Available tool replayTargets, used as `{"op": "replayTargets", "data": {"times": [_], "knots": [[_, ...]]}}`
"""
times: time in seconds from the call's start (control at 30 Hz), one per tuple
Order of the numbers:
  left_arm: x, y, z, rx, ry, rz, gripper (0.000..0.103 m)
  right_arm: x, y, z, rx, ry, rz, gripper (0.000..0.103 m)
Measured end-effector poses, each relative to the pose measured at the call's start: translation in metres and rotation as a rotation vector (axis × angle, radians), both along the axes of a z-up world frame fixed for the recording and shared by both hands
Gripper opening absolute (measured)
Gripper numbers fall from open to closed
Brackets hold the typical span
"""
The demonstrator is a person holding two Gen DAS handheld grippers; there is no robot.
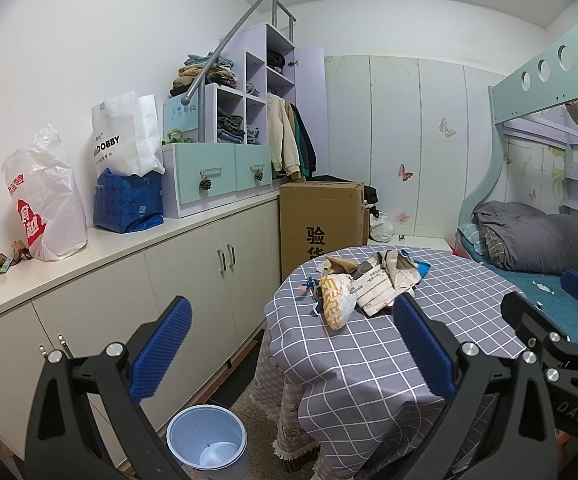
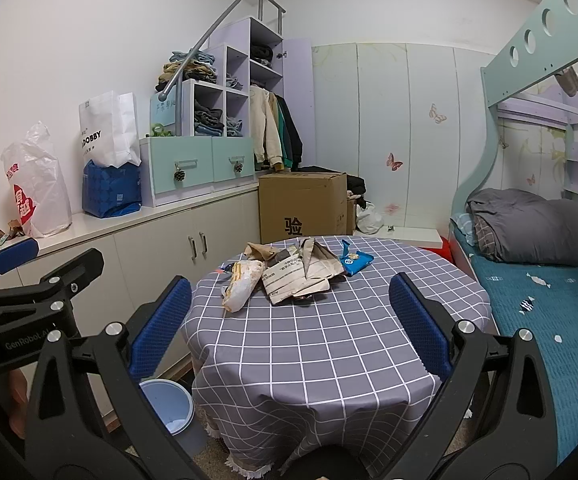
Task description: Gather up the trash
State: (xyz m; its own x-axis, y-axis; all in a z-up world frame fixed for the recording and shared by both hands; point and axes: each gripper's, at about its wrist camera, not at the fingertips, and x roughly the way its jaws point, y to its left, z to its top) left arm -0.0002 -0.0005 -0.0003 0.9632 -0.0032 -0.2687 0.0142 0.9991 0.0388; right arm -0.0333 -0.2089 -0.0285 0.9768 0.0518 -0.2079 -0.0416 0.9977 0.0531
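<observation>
Two grippers with ribbed blue pads on black frames face a round table; the left gripper (image 1: 293, 346) is spread wide and holds nothing, and the right gripper (image 2: 291, 324) is likewise released and empty. On the far left, a crinkled white plastic bag (image 1: 45, 200) with red print stands on a smooth pale countertop (image 1: 101, 248), next to a stiff white paper bag (image 1: 125, 136) that rises behind a blue patterned bag (image 1: 129, 204). Below, on the floor beside the table, a round light-blue plastic bin (image 1: 207, 442) sits open at the top. A brown corrugated cardboard box (image 1: 321, 216) stands behind the table. The table carries a grey cloth (image 2: 329, 340) with a white grid that drapes over the rim. The trash lies in a loose cluster at the far side of the tabletop: a crumpled white-and-orange wrapper (image 2: 243, 284) at the left, creased, torn kraft paper packaging (image 2: 301, 276) with black print at the centre, and a glossy blue packet (image 2: 355, 262) at the right, touching the paper. Further right, a folded grey quilt (image 2: 529, 226) rests on a teal bed sheet (image 2: 549, 308).
</observation>
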Motion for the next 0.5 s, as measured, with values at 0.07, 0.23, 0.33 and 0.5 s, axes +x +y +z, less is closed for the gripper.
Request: {"op": "replayTargets", "data": {"times": [0.07,0.23,0.33,0.5], "knots": [[0.0006,0.0011,0.0002,-0.004,0.001,0.002,0.099,-0.0001,0.0,-0.0002,-0.001,0.0,-0.001,0.097],[0.0009,0.0003,-0.0002,-0.003,0.002,0.002,0.099,-0.0001,-0.0004,-0.0006,-0.001,0.001,0.0,0.097],[0.0007,-0.0003,-0.0003,-0.001,0.001,0.001,0.099,-0.0003,-0.0007,-0.0008,0.0,0.0,0.0,0.097],[0.001,0.0011,0.0,-0.005,0.0,0.006,0.099,-0.0001,-0.0011,-0.0013,0.0,0.001,0.0,0.097]]}}
